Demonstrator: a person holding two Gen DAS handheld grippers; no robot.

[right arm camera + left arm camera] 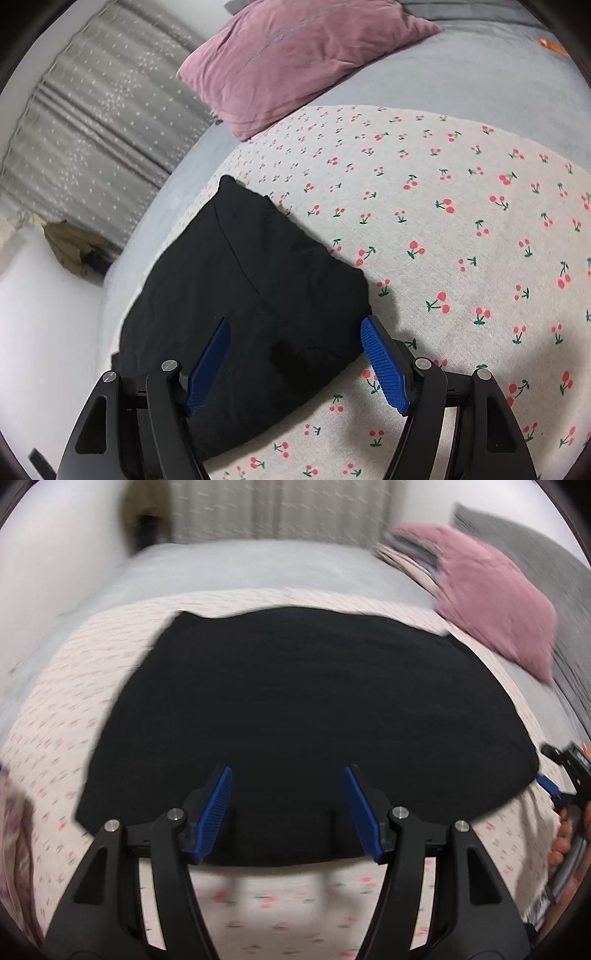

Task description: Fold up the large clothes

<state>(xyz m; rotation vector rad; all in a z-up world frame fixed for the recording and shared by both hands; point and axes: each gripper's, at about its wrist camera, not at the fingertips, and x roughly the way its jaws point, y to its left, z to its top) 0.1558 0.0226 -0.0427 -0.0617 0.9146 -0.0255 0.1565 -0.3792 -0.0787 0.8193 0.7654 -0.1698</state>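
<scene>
Left hand-held gripper (287,805): spread wide and holding nothing, low centre of the left wrist view, poised over the near edge of the black garment (295,716).
Right hand-held gripper (295,354): also spread and empty, its blue pads (384,369) straddling the near corner of the same garment, lower middle of the right wrist view.
Black garment: lies flat on the cherry-print blanket (461,221), already a compact folded shape, filling the middle of the left view and running from lower left up toward centre in the right view.
Step in hand: looks like lining up for the next fold, judging by both sets of jaws standing agape at the near hem.
Doing it well: pinch every layer at each near corner, lift together and level, carry the edge over to meet the far edge squarely, and keep the blanket out of the bite.
Risk: a thick corner may slip from a shallow pinch.
Bed (240,568): grey sheet beyond the blanket, upper part of the left view.
Count: two grippers, one black garment, one blanket, one pink pillow (295,62) at top centre of the right view.
</scene>
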